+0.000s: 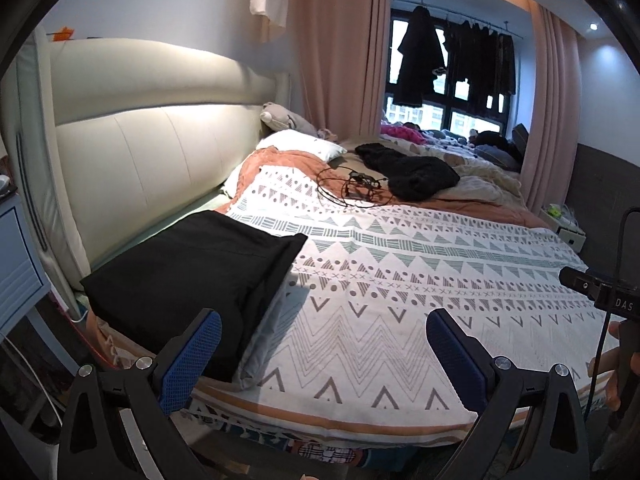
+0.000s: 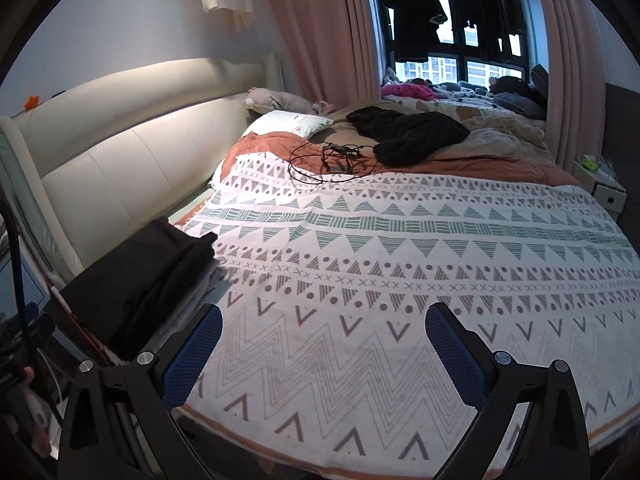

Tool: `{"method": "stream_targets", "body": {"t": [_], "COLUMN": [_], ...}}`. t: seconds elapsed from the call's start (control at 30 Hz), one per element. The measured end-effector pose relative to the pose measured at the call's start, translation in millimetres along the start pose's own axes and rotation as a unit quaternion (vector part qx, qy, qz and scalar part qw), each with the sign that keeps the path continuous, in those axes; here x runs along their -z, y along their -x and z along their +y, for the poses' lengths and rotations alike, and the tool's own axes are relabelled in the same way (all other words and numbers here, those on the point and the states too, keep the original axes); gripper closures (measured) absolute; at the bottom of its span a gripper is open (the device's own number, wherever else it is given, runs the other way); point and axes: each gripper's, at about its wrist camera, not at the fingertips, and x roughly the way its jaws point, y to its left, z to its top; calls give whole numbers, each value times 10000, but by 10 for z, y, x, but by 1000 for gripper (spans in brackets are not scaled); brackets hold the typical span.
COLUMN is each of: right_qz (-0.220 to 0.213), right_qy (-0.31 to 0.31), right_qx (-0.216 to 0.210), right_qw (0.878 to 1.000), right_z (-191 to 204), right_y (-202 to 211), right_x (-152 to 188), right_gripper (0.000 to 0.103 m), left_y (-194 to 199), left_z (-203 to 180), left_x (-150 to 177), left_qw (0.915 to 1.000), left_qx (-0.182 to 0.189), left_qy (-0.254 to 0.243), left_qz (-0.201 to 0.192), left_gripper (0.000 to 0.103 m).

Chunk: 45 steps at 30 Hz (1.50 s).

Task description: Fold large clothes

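Both the left gripper [image 1: 324,334] and right gripper [image 2: 323,330] hover over the near edge of the bed [image 2: 360,420], jaws wide apart and empty. A folded black fabric garment [image 1: 192,276] lies at the near left corner, atop what appears to be a pale grey folded layer. A crumpled black knit garment [image 2: 416,134] lies toward the far edge, beside a tangled black cable [image 2: 332,158]. It should handle soft, limp and light; grip at shoulder seams or hem corners.

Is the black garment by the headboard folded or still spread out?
Folded: the black garment lies as a compact rectangle with stacked layered edges atop a grey folded piece.
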Motion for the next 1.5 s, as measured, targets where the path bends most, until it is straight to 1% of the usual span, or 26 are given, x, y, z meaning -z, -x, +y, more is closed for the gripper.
{"method": "stream_targets", "body": {"t": [0.13,0.3,0.4,0.47,0.57,0.67,0.77,0.93,1.17,1.27,1.5], "right_qz": [-158,-295,-431,-506,-572,-628,-728,-893,-931,-882,-797], "right_qy": [67,-108,-139,-163,-224,-261,-239,-287,-275,-331,-411], "right_qx": [166,254,407,435,478,507,505,450,491,499,513], "right_qw": [9997,9992,9981,9976,9970,9964,9958,9946,9941,9943,9946], "right_z": [-190,-420,-526,-582,-633,-693,-674,-642,-619,-633,-653], "right_y": [272,535,745,864,1048,1234,1365,1519,1487,1442,1413], "right_x": [273,566,742,842,1008,1158,1212,1253,1239,1255,1313], "right_gripper": [2,2,2,2,2,2,2,2,2,2,2], "left_y": [152,290,391,463,555,611,662,730,735,720,762], "left_z": [-177,-330,-381,-415,-459,-491,-554,-625,-634,-605,-586], "left_x": [147,319,405,467,554,613,663,688,660,678,670], "left_qw": [9997,9987,9982,9978,9976,9973,9966,9960,9961,9969,9974], "left_qx": [218,433,507,572,566,650,730,691,649,589,541], "left_qy": [-112,-222,-218,-213,-261,-235,-296,-458,-474,-435,-369], "left_qz": [-87,-156,-233,-247,-289,-259,-246,-325,-353,-281,-305], "left_gripper": [1,1,1,1,1,1,1,1,1,1,1]}}
